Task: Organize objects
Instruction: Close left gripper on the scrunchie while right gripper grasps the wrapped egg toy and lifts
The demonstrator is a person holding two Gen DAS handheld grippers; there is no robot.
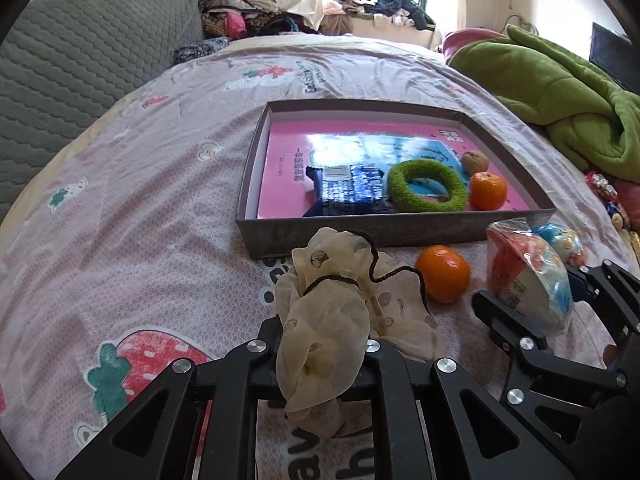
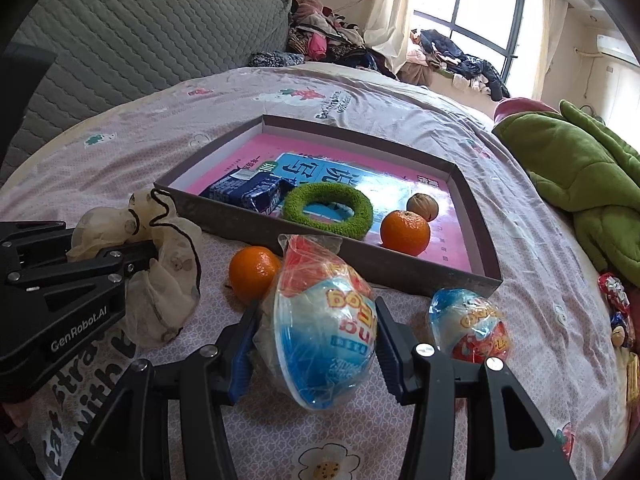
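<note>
Pick-up step: left claw (image 1: 320,344) pinches the cream drawstring pouch (image 1: 332,316) on the bed, right claw (image 2: 316,344) clamps the wrapped egg-shaped snack (image 2: 324,336); next, probably carry both over the gray tray (image 1: 360,236) wall.

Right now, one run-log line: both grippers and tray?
left gripper: shut on cream spotted mesh pouch | right gripper: shut on plastic-wrapped egg-shaped toy | grey tray: neither in yet

Bedsheet (image 1: 120,208) is matt printed cloth; pouch (image 1: 328,320) is thin sheer fabric with a dark cord. Glossy crinkled plastic wraps the egg toy (image 2: 324,332). Tray (image 1: 360,232) is matt cardboard, ring (image 1: 426,186) fuzzy.
</note>
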